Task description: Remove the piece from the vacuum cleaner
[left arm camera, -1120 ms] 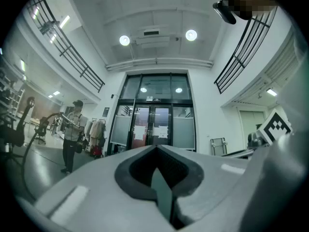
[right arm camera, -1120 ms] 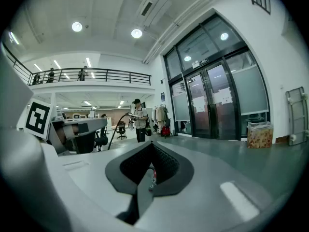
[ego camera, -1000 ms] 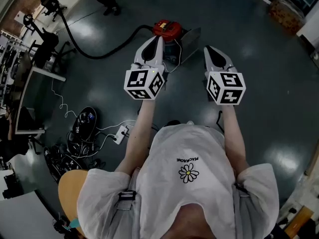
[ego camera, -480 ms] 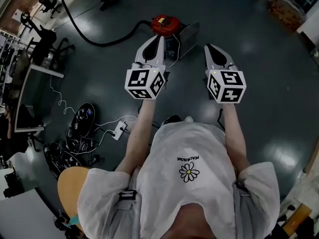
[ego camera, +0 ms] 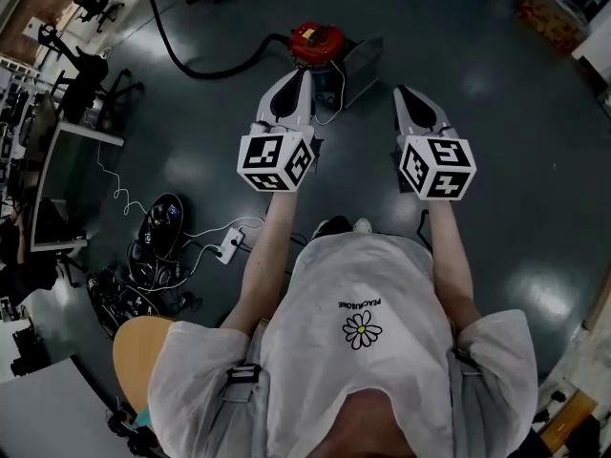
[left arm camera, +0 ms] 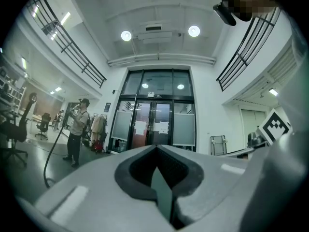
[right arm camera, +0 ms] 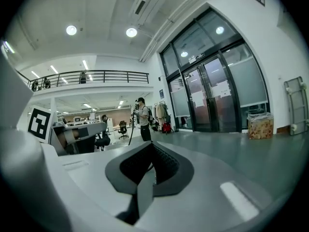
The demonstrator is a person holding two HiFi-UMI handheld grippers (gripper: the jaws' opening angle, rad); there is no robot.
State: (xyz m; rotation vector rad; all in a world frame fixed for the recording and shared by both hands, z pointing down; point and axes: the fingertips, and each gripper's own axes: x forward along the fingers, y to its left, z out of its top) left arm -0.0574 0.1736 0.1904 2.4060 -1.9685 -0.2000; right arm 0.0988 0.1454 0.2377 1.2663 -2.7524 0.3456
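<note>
Nearest, a round wooden seat (ego camera: 141,351) and tangled cables (ego camera: 158,256) lie on the glossy dark floor (ego camera: 535,189). The left gripper (ego camera: 305,73) and right gripper (ego camera: 402,92) have their jaws pressed together, holding nothing. Just beyond the left one sits the round red vacuum cleaner (ego camera: 316,42), its ribbed black hose (ego camera: 205,68) curving away leftward.

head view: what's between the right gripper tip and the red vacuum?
In the head view, a grey flat panel sits right beside the red vacuum, on the side toward the right gripper. The rest is bare floor.
</note>
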